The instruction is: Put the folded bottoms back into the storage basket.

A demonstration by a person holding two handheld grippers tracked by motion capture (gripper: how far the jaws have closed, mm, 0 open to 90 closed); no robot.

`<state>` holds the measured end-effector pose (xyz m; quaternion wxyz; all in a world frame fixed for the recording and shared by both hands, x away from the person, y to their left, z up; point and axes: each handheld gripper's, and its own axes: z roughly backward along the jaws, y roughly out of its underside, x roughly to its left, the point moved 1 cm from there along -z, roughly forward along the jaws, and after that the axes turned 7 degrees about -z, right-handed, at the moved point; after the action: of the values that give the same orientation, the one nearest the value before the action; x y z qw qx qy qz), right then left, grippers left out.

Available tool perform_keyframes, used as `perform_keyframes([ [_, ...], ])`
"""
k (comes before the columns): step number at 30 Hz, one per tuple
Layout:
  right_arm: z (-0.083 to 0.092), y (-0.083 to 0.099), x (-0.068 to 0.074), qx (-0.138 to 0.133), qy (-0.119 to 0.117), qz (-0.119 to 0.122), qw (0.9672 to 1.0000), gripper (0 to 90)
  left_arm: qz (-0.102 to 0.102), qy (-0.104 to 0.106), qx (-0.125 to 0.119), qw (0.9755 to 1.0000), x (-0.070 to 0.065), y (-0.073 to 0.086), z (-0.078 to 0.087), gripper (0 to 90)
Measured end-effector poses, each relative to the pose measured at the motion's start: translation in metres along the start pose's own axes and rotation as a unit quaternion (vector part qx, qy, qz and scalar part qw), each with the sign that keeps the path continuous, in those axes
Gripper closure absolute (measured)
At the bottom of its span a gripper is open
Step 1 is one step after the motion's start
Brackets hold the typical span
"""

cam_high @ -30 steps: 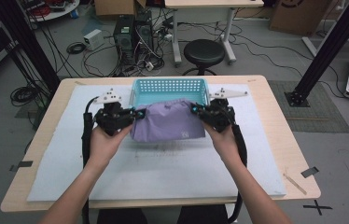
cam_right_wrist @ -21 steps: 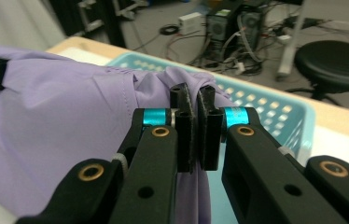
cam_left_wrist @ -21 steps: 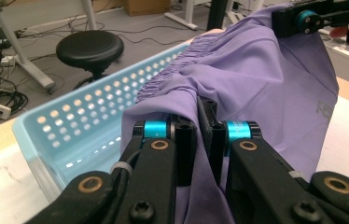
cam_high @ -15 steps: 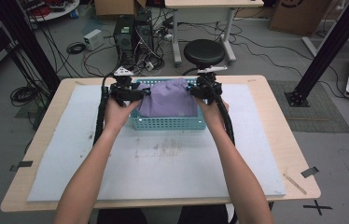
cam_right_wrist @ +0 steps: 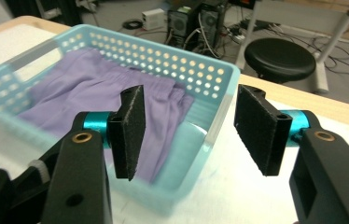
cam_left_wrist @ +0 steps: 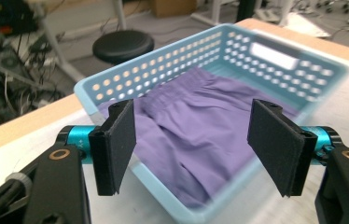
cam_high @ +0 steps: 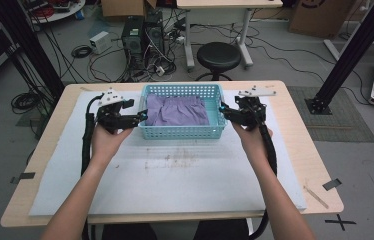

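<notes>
Purple folded cloth (cam_high: 177, 110) lay in the perforated light-blue plastic basket (cam_high: 182, 131), directly between the left gripper (cam_high: 141, 117) and right gripper (cam_high: 223, 111), both spread wide and empty, equally near.

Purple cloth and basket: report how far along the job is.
Done, by the look of it: the purple cloth lies inside the light blue basket, crumpled across its floor. In hand: nothing; the left gripper and right gripper are both open and empty, one at each end of the basket. Left: at most drawing the hands away, since no cloth hangs over the rim.
</notes>
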<state>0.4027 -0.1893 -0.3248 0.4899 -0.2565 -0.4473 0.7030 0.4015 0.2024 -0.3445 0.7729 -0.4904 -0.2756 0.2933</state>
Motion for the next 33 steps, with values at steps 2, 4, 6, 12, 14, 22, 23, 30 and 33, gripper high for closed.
perform_keyframes([
  [2,0.012,0.008,0.0,-0.007,-0.009,0.0,0.9999,43.0,-0.014,0.006,-0.01,0.9998,-0.01,0.003,0.012,32.0],
  [4,0.024,0.019,0.001,-0.013,-0.012,0.001,0.9998,42.6,-0.025,0.007,-0.016,0.9995,-0.02,0.006,0.023,31.6],
  [6,0.033,0.029,0.002,-0.018,-0.015,0.004,0.9997,41.7,-0.037,0.006,-0.025,0.999,-0.03,0.011,0.031,31.5],
  [12,0.049,0.056,0.006,-0.022,-0.026,0.005,0.9994,38.9,-0.047,0.022,-0.047,0.9976,-0.051,0.032,0.053,30.3],
  [14,0.052,0.062,0.006,-0.02,-0.028,0.005,0.9994,37.9,-0.049,0.032,-0.049,0.9971,-0.055,0.039,0.057,28.2],
  [22,0.054,0.076,0.006,-0.007,-0.037,0.008,0.9993,32.0,-0.058,0.026,-0.042,0.9971,-0.056,0.053,0.065,27.8],
  [23,0.053,0.078,0.006,-0.006,-0.041,0.006,0.9991,31.7,-0.062,0.023,-0.04,0.997,-0.055,0.056,0.064,27.8],
  [30,0.05,0.081,0.009,0.004,-0.049,0.024,0.9985,30.3,-0.051,0.024,-0.036,0.9978,-0.052,0.064,0.061,27.6],
  [33,0.052,0.08,0.007,0.0,-0.049,0.023,0.9985,29.6,-0.052,0.023,-0.037,0.9977,-0.053,0.064,0.063,27.6],
])
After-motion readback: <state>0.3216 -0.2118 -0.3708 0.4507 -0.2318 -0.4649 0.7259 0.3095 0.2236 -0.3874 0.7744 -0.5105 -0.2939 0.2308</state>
